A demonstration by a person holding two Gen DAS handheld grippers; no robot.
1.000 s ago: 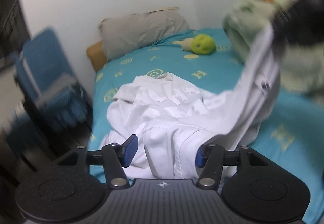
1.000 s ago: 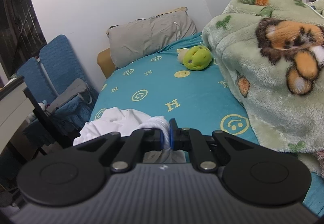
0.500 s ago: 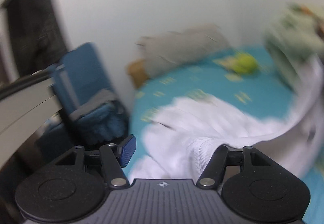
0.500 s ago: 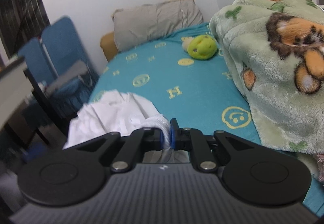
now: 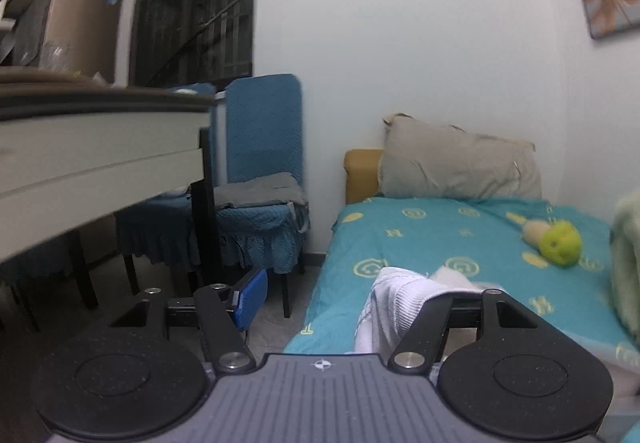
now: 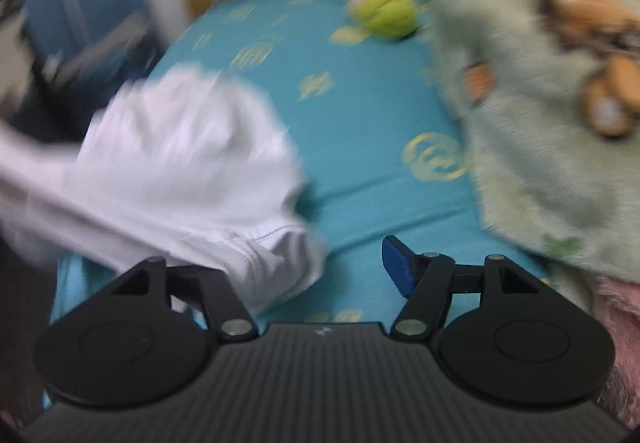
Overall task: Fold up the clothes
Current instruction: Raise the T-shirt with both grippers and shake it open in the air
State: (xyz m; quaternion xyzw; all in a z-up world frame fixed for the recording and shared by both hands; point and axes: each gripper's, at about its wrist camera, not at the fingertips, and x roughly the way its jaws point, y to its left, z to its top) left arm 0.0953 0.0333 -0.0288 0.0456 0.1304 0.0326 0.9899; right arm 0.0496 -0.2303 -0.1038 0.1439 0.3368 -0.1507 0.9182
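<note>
Two grippers, both spread wide: left gripper (image 5: 340,303) has ribbed hem of crumpled white cotton garment (image 6: 188,159) draped over one finger, unpinched; right gripper (image 6: 320,267) beside heap on teal patterned bedsheet (image 6: 360,115). Step looks like regrasping before spreading flat; next needs firm pinches on two corners

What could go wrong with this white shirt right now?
1. The white shirt lies bunched near the bed's left edge, so it may slide toward the floor.
2. Both sets of jaws stand open, the left gripper with cloth draped over one side; a careless close could pinch several layers.
</note>
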